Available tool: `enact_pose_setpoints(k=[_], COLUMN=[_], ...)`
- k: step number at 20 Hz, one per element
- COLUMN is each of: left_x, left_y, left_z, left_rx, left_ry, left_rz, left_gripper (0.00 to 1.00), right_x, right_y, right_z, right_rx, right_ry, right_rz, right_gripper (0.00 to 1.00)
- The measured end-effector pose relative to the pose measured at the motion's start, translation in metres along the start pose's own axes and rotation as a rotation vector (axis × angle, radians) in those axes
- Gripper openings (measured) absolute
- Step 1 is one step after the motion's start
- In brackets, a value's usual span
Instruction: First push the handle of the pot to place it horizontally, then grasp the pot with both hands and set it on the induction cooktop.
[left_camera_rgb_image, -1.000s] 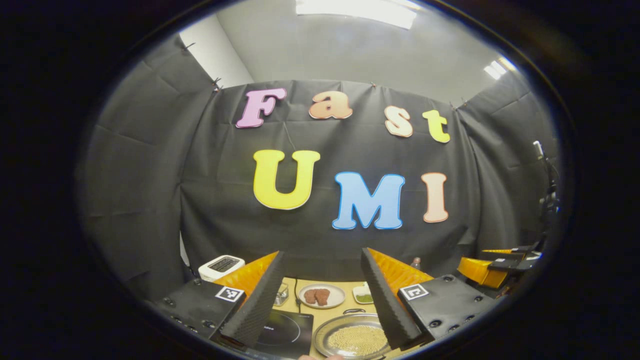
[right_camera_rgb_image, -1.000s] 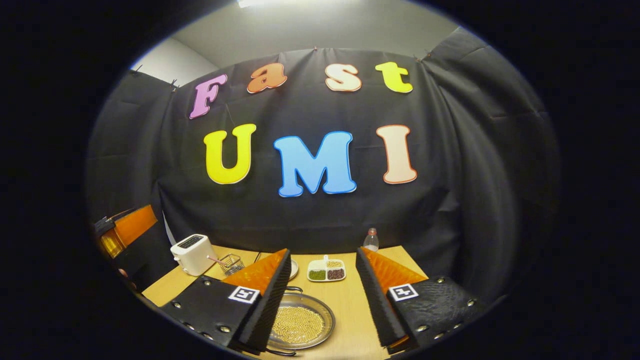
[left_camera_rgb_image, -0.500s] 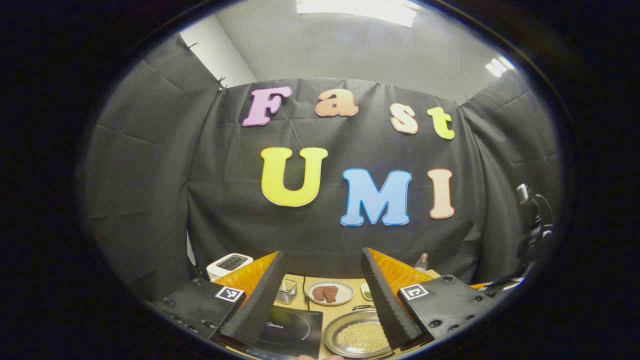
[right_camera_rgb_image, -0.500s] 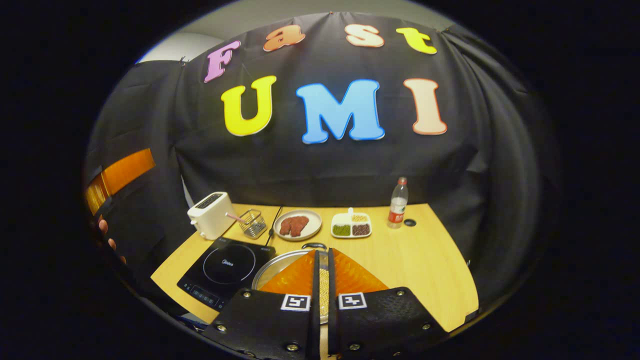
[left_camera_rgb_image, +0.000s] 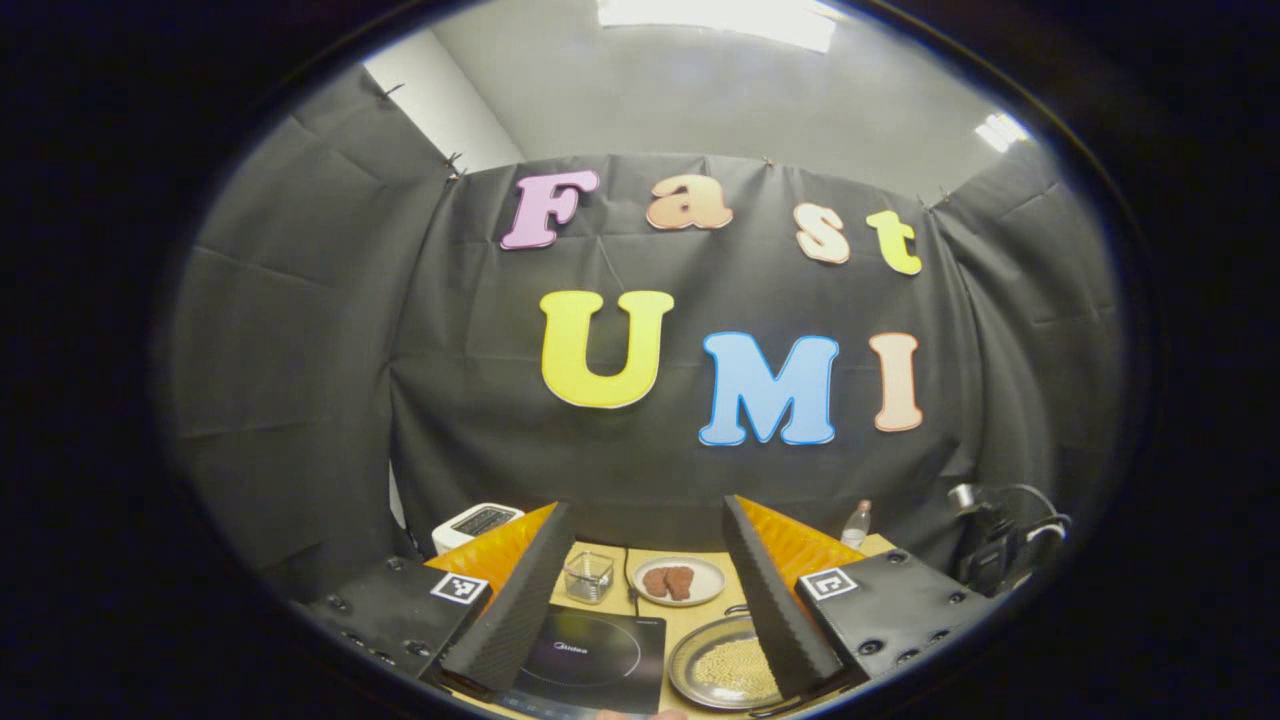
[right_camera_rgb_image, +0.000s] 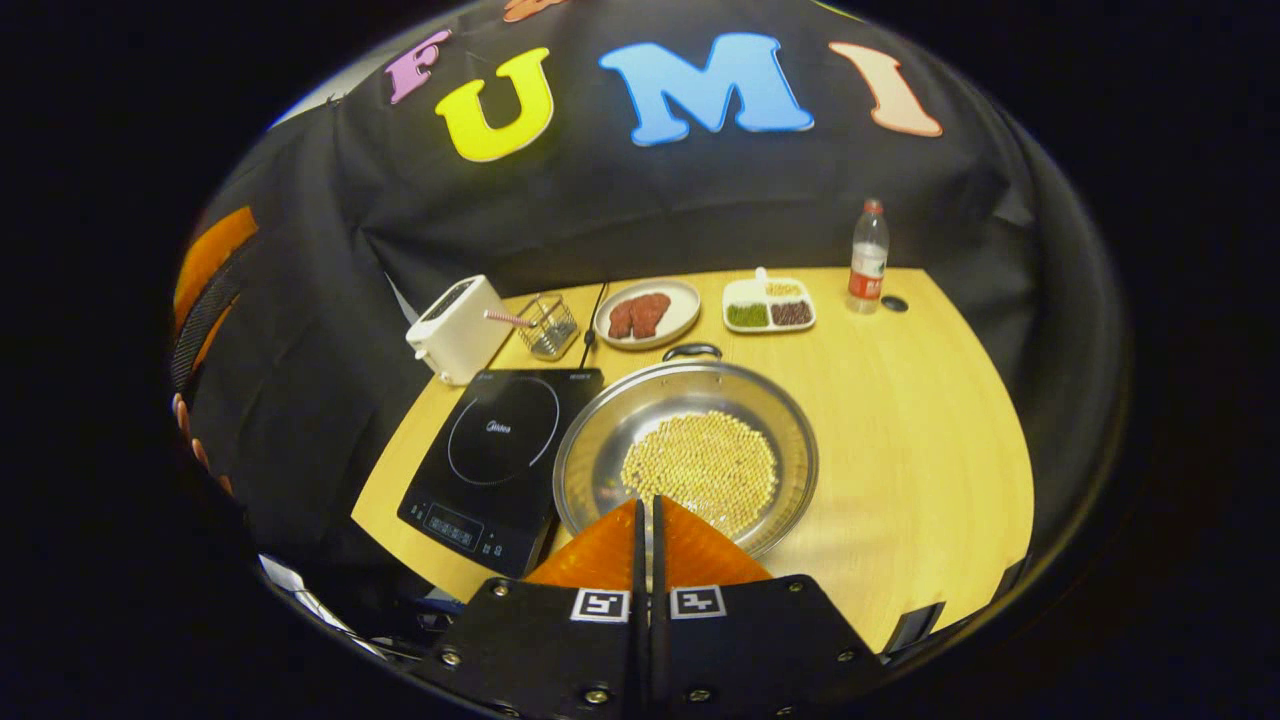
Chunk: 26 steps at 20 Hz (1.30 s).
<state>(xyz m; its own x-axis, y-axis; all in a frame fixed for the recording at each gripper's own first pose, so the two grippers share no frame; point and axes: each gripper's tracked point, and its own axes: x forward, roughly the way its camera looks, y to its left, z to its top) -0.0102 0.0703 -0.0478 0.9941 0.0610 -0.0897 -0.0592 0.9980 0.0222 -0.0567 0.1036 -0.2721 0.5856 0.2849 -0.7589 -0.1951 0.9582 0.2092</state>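
Right gripper view: right gripper (right_camera_rgb_image: 647, 510) is clenched on nothing, fingers pressed together, tips hanging over the near rim of the pot (right_camera_rgb_image: 686, 455). Pot sits on the counter (right_camera_rgb_image: 920, 420) just right of the induction cooktop (right_camera_rgb_image: 495, 450), rim touching or slightly overlapping the cooktop's edge, beans in the bottom. Visible pot handle (right_camera_rgb_image: 692, 350) is on the far side, pointing away toward the plate of meat (right_camera_rgb_image: 642, 313), so the handle axis runs front to back from this gripper, not sideways; the near handle, if any, is hidden under the fingers. My read: the handle push is not yet done, and the right gripper is the nearer one for it. Left gripper view: left gripper (left_camera_rgb_image: 642, 585) is released, fingers wide apart, held high and back, well apart from the pot
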Motion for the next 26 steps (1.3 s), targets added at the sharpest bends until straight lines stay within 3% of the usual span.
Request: enact_pose_setpoints(k=[6,16,19,26], left_x=[0.0,0.0,-0.001,0.0], left_y=[0.019,0.046,0.051,0.065], left_z=[-0.011,-0.023,-0.024,-0.029], left_rx=[0.005,-0.007,0.013,0.003], left_ry=[0.025,0.064,0.073,0.081], left_rz=[0.012,0.011,0.002,-0.014], left_gripper=[0.97,1.0,1.0,0.98], right_x=[0.026,0.063,0.077,0.098], right_y=[0.021,0.048,0.046,0.042], right_z=[-0.051,-0.095,-0.103,-0.107], right_rx=[0.121,0.187,0.194,0.357], right_ry=[0.177,0.327,0.337,0.322], right_rz=[0.05,0.069,0.04,0.014], right_gripper=[0.01,0.01,0.01,0.0])
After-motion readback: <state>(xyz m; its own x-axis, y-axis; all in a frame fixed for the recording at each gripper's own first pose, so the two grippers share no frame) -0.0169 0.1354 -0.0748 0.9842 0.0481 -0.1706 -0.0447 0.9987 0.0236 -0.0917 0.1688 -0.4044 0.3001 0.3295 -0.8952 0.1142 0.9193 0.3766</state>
